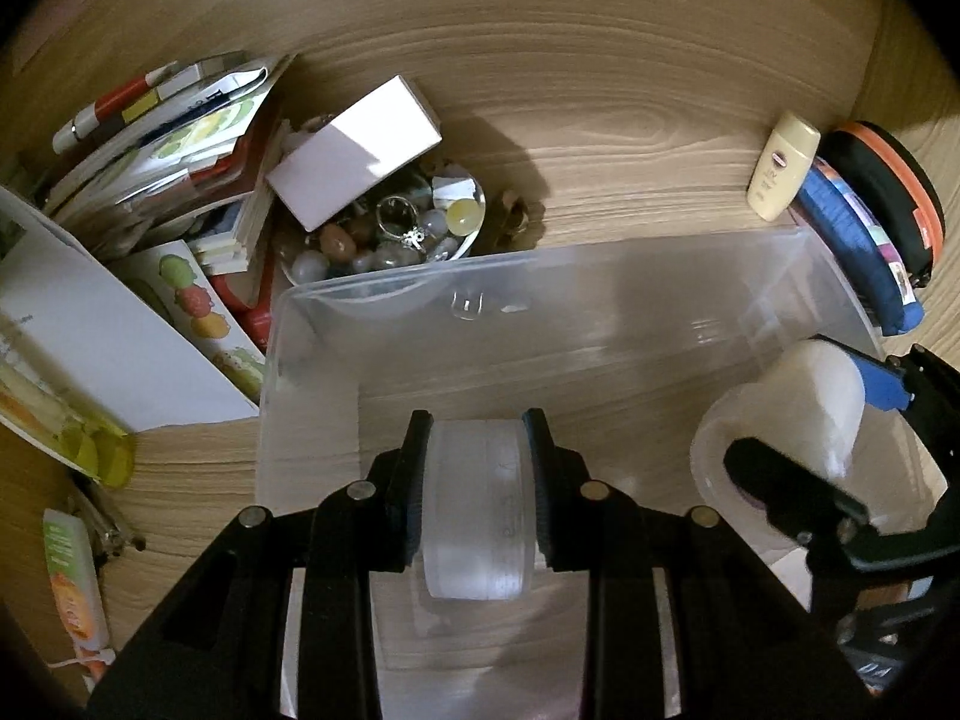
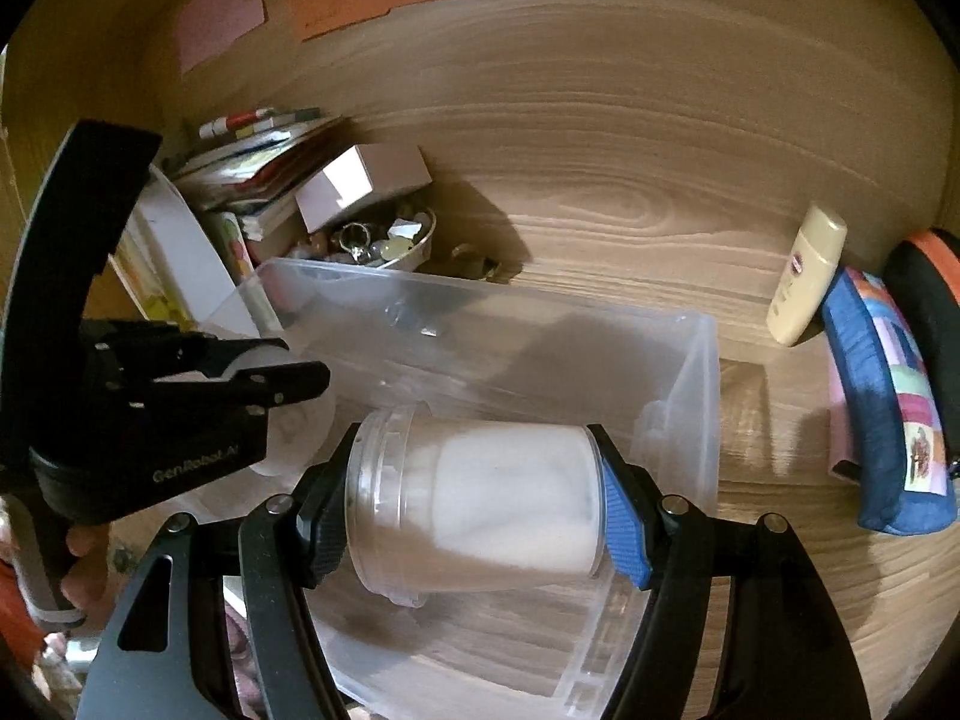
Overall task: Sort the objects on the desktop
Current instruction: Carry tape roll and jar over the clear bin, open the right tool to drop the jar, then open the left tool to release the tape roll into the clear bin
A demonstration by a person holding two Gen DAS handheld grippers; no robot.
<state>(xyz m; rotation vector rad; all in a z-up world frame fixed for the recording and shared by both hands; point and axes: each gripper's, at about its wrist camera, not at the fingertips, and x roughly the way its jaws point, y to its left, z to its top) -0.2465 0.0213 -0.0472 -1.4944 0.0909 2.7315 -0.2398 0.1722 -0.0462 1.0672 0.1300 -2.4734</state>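
Note:
A clear plastic bin (image 1: 540, 276) (image 2: 690, 372) stands on the wooden desk. My left gripper (image 1: 480, 432) is shut on a translucent round roll (image 1: 477, 510) and holds it over the bin's inside. My right gripper (image 2: 474, 450) is shut on a clear jar with white contents (image 2: 480, 504), lying sideways between the fingers, also over the bin. The jar shows in the left wrist view (image 1: 780, 420) at the right; the left gripper shows in the right wrist view (image 2: 300, 372) at the left.
A glass bowl of stones and rings (image 1: 390, 234) with a white box (image 1: 354, 150) on it sits behind the bin. Books and leaflets (image 1: 150, 150) pile at the left. A cream bottle (image 1: 780, 168), a blue pouch (image 2: 882, 408) and an orange-black case (image 1: 888, 192) stand at the right.

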